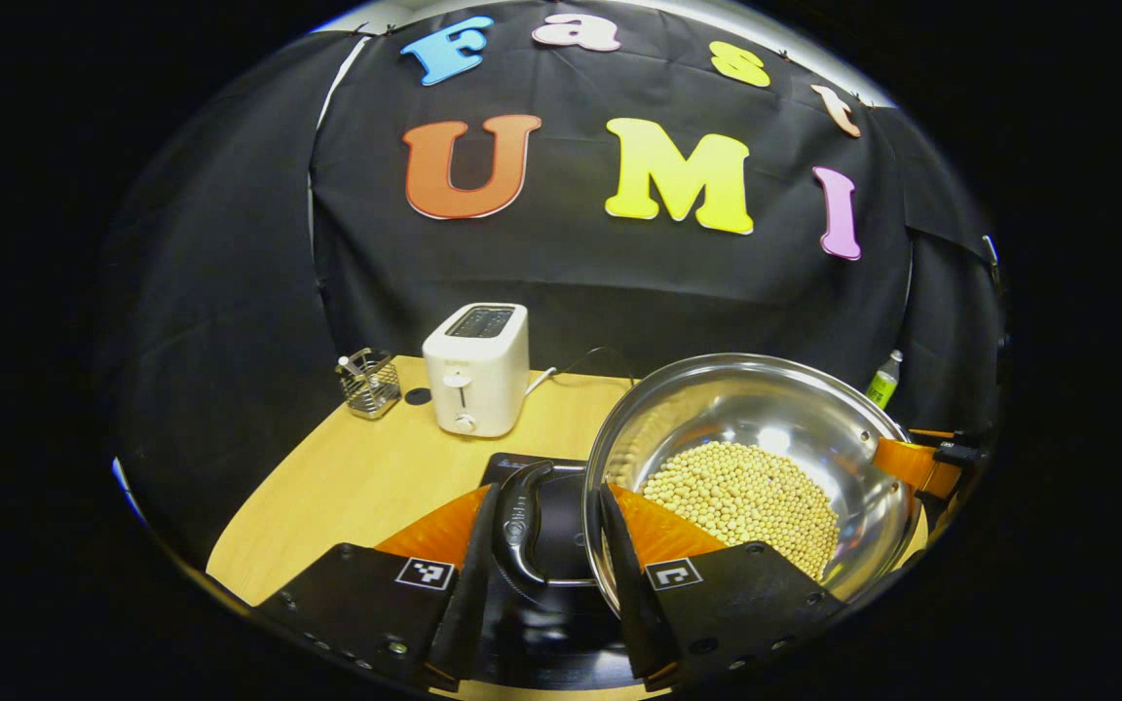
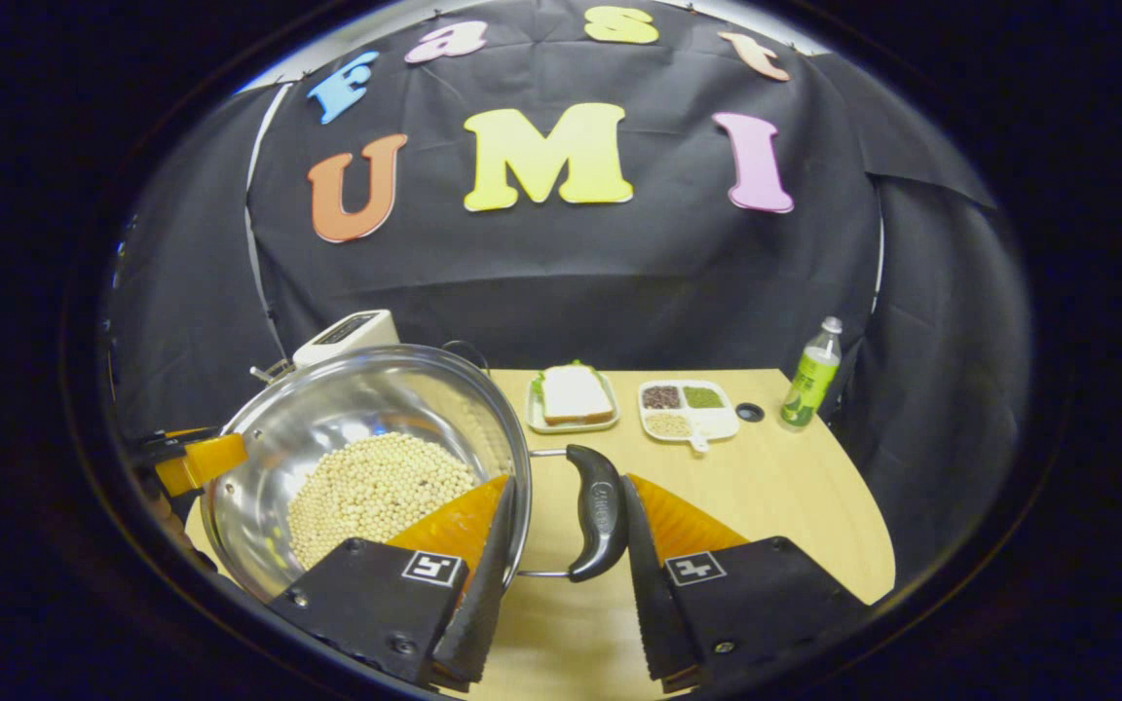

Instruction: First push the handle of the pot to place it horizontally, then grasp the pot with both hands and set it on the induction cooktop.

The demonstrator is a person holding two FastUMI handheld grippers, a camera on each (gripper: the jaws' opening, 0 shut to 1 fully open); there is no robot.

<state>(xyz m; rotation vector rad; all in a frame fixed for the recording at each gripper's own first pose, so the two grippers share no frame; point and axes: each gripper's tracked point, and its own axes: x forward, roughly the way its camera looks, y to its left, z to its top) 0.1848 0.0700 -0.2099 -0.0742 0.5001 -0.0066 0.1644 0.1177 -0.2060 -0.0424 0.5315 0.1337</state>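
left gripper (image 1: 546, 545) jaws bracket pot (image 1: 751, 467) handle (image 1: 525, 521), not clamped; cooktop (image 1: 561, 516) sits beneath. right gripper (image 2: 566, 535) jaws likewise apart round opp. handle (image 2: 598, 526), so the bean load lifts level over bench (image 2: 766, 487).

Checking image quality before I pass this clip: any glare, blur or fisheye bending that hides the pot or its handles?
Left gripper view: bright glare patches on the pot wall, beans sharp, table edge bowed by fisheye. Right gripper view: softer sheen on the pot, right handle crisp, far bottle slightly soft and leaning from distortion. Nothing important is hidden.
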